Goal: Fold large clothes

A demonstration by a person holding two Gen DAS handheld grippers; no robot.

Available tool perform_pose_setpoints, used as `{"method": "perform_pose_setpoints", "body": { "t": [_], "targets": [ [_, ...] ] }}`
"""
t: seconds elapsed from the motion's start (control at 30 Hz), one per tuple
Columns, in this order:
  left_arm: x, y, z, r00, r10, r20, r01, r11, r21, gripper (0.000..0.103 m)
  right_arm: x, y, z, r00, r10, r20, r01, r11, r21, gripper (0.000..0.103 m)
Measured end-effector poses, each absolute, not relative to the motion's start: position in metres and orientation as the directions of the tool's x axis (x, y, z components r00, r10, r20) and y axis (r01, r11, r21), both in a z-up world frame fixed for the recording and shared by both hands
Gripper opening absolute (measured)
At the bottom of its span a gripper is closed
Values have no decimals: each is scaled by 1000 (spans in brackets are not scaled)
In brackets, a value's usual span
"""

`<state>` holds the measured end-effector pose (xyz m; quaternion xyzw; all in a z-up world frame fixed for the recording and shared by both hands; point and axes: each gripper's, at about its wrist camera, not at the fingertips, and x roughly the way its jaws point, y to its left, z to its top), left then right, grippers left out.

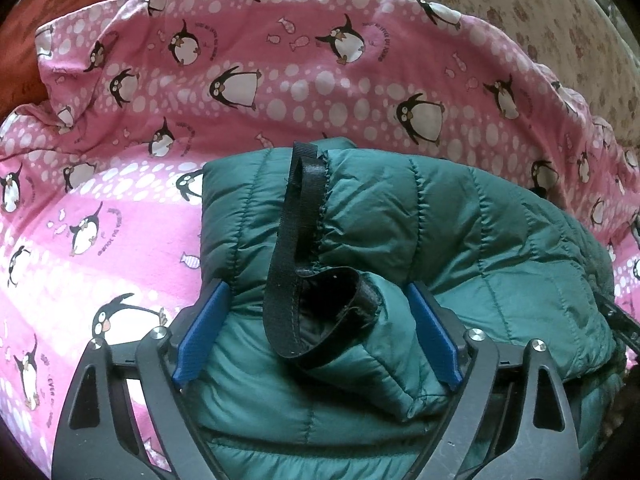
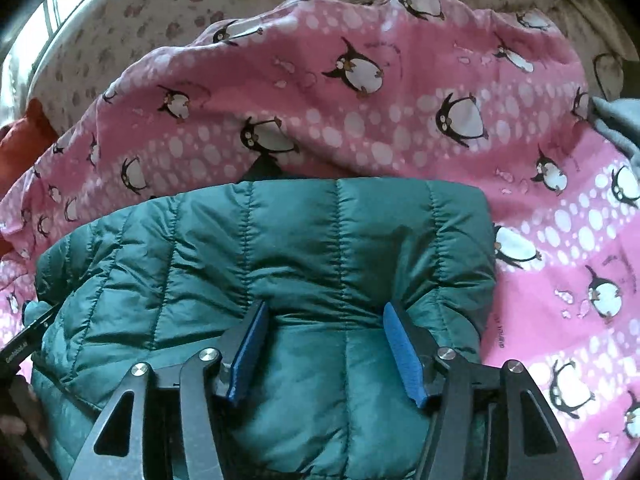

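A folded, quilted dark green jacket (image 1: pixel 460 220) (image 2: pixel 240 240) lies on a pink penguin-print sheet (image 1: pixel 280 92) (image 2: pixel 360 120). A black strap (image 1: pixel 296 220) loops over its top and curls by a folded cuff. My left gripper (image 1: pixel 316 288) straddles the jacket's left end; its jaws stand wide, with the blue pads (image 1: pixel 204 328) beside the puffy fabric, not squeezing it. My right gripper (image 2: pixel 326 305) sits on the jacket's right part, and the fabric gathers into creases at its blue pads (image 2: pixel 404 352). The jacket's near edge is hidden under both grippers.
Pale floral bedding (image 1: pixel 520 0) (image 2: pixel 160 8) lies beyond the bunched far edge of the sheet. An orange cushion (image 1: pixel 24 40) (image 2: pixel 20 136) sits at the far left. A grey cloth (image 2: pixel 620 120) shows at the right edge. Bare pink sheet spreads left and right of the jacket.
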<state>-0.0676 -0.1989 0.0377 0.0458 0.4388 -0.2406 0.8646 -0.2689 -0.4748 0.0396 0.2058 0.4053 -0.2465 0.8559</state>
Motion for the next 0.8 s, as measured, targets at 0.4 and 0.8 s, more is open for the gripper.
{"method": "perform_pose_setpoints", "body": {
  "t": [0.4,0.8],
  "targets": [
    [-67,-200,36,506,-381,-774,457,879,-134,90,-305,-452,37,543,-280,-792,576,810,109,59],
    [-88,-176,62,514,-368,-775,458,882,-115,90,-338,-434,74,586,-295,-755,572,810,127,60]
  ]
}}
